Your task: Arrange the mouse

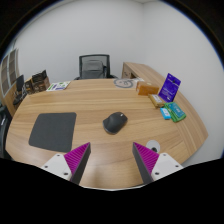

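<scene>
A black computer mouse [115,122] lies on the wooden table [95,100], just beyond my fingers and about midway between them. A dark grey mouse mat [52,129] lies flat on the table to the mouse's left, apart from it. My gripper [112,160] is open and empty, held above the table's near edge, its magenta pads [76,157] spread wide with bare table between them.
A purple stand-up sign [171,86] and teal boxes [173,112] sit on the right of the table. A round grey object [124,83] lies at the far side. A black office chair [93,67] stands behind the table; another chair [14,95] is at the left.
</scene>
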{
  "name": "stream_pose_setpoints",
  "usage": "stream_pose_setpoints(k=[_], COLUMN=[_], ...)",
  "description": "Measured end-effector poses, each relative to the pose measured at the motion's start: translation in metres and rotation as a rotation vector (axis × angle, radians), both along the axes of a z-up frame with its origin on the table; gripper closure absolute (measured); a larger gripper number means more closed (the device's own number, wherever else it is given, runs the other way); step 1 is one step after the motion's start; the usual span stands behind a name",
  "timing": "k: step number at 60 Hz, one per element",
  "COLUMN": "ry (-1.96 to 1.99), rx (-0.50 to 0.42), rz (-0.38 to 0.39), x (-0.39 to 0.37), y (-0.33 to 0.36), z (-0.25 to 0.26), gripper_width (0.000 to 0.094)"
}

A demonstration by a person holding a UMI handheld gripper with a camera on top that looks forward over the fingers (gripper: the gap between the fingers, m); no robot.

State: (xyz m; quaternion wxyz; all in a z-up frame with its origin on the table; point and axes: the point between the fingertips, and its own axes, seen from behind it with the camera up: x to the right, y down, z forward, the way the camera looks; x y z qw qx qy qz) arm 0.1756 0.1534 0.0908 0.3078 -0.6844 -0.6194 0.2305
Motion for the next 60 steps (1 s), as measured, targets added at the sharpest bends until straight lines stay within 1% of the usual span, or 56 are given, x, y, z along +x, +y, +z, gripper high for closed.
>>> stream_pose_setpoints(k=[15,28,48,60], ry=[-0.019,-0.041,-0.069,-0.069], rx=[-0.018,-0.023,-0.049,-0.052], rz=[0.027,0.048,0.068,0.070], x=[-0.061,-0.098,-0.135,-0.154], y=[0.021,0.029,0.029,0.031], z=[-0.048,-0.077,-0.104,-0.106], gripper_width=[0.0075,0.0074,0.0075,0.0068])
